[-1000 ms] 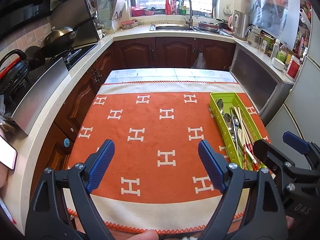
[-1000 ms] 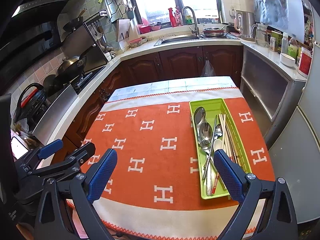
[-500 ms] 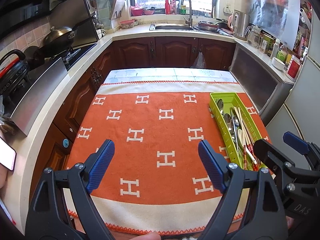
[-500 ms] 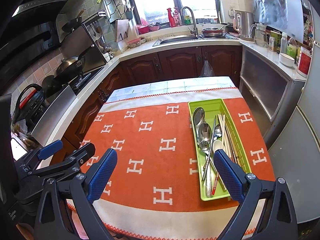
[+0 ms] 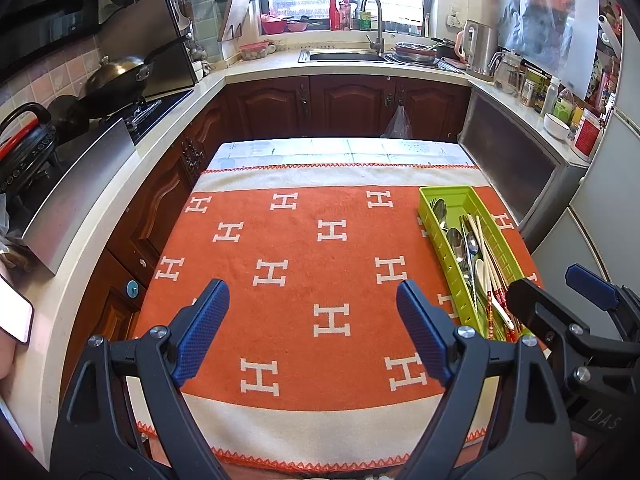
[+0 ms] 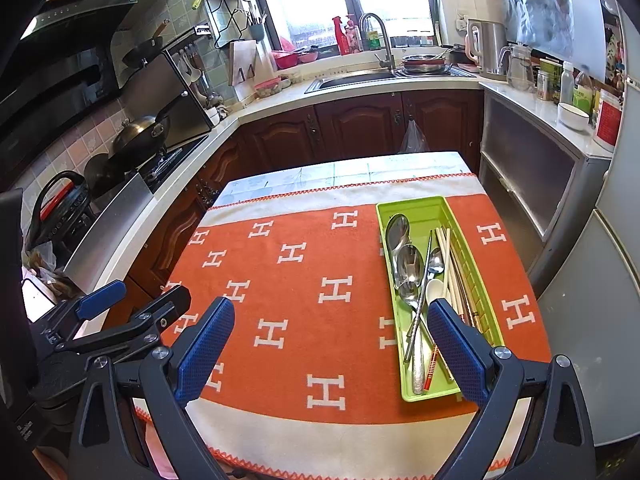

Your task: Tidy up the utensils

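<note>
A lime green utensil tray (image 6: 454,208) (image 5: 460,196) lies lengthwise on the right side of the orange cloth. Inside it are metal spoons (image 6: 409,258) (image 5: 456,240), a white spoon (image 6: 434,290), pale chopsticks (image 6: 448,256) and red-patterned chopsticks (image 5: 498,300). My left gripper (image 5: 313,322) hovers open above the near middle of the cloth, holding nothing. My right gripper (image 6: 330,338) is open too, its right finger above the tray's near end. Each gripper shows at the edge of the other's view.
The orange cloth with white H marks (image 5: 304,248) covers a small table (image 5: 332,146). Dark wood cabinets (image 5: 352,104), a sink (image 5: 344,56), a wok on the stove (image 5: 120,76) and a grey fridge (image 6: 600,280) surround it closely.
The right wrist view has shifted slightly, so the tray sits a little further left and nearer. The left gripper has barely moved. Both stay open.
</note>
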